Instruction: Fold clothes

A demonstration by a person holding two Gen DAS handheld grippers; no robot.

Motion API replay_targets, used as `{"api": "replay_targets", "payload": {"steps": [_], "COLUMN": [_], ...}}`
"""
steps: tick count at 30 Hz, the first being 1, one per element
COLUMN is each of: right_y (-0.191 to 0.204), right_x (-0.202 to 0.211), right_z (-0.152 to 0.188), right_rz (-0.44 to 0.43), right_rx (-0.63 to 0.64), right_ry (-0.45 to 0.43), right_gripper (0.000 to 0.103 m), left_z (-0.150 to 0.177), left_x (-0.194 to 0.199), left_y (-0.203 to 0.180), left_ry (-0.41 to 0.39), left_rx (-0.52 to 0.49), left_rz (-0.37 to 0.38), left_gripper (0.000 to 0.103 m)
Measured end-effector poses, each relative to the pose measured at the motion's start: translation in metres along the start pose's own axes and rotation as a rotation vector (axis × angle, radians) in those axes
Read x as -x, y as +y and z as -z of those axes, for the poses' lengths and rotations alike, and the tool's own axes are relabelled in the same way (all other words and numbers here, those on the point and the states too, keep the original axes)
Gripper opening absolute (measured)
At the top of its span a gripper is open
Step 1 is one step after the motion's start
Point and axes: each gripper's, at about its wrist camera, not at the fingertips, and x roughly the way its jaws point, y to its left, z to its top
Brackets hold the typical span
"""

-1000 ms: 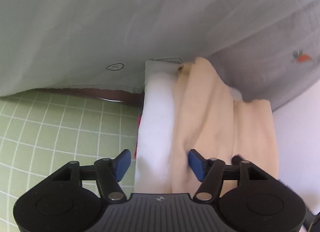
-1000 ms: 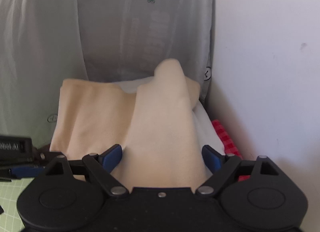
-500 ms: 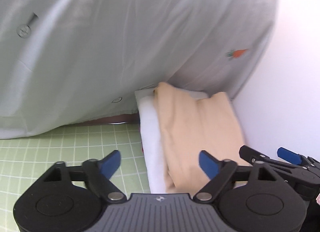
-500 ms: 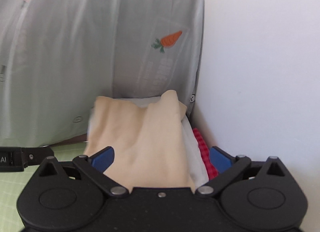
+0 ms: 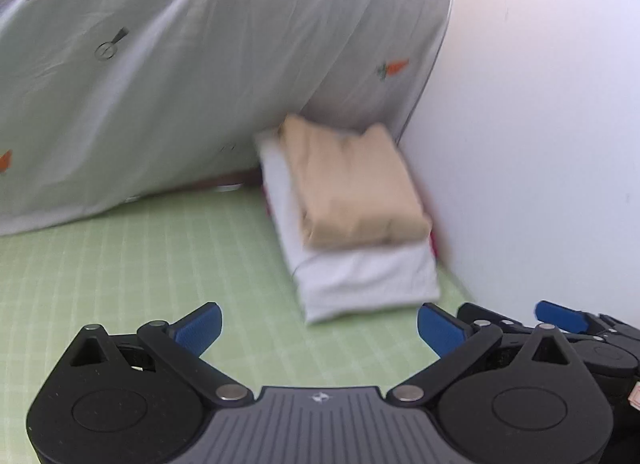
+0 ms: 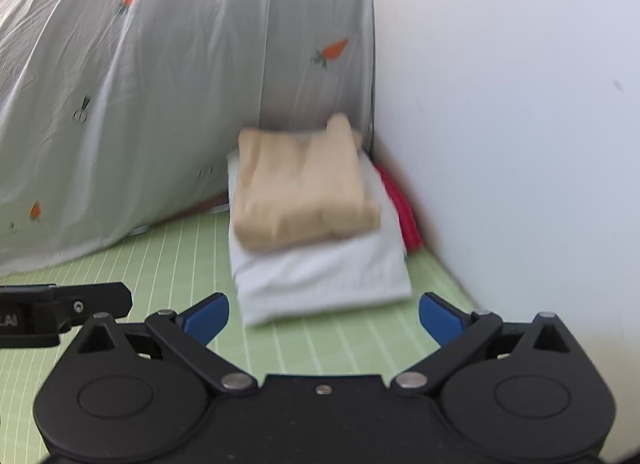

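Both claws stand wide apart and hold nothing: the left gripper point(image 5: 318, 326) and the right gripper point(image 6: 324, 316) each show their blue pads spread over bare mat. Ahead of them sits a folded beige garment point(image 5: 354, 187) point(image 6: 302, 191), lying on top of a folded white garment point(image 5: 360, 276) point(image 6: 320, 276) that reaches nearer to the cameras than the beige one does. Under the white piece, on its far right edge, a strip of red cloth point(image 6: 400, 207) shows against the wall; how it is folded cannot be told. The stack rests on a green grid mat point(image 5: 140, 264) point(image 6: 172, 260), in the corner where the mat meets a white wall point(image 5: 540, 123) point(image 6: 520, 123). Neither claw touches the stack; both are near its front edge, with open mat between. Behind and to the left of the pile hangs a pale grey sheet printed with small carrots point(image 5: 180, 63) point(image 6: 160, 63), its lower edge draped down onto the mat. From the left wrist view the right gripper appears at the lower right, just beside the left one. From the right wrist view a black part of the left gripper juts in at the left edge. Both views are somewhat blurred.
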Motion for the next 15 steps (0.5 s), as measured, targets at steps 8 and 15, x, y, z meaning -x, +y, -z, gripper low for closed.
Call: {"api": "replay_targets", "payload": {"steps": [8, 15], "right_y": [0.002, 0.001], "right_x": [0.031, 0.049], "right_z": [0.039, 0.056], "right_rz": [0.009, 0.027], "right_rx": [-0.033, -0.048], "right_ry": [0.051, 0.055], "right_gripper": [0.102, 0.102], "left_z": [0.046, 0.055], "left_x": [0.03, 0.044], "left_y": [-0.005, -0.009], "left_ry": [0.053, 0.042], "left_rx": [-0.074, -0.098], "left_rz": [0.022, 0.032], "left_gripper": [0.103, 0.103]}}
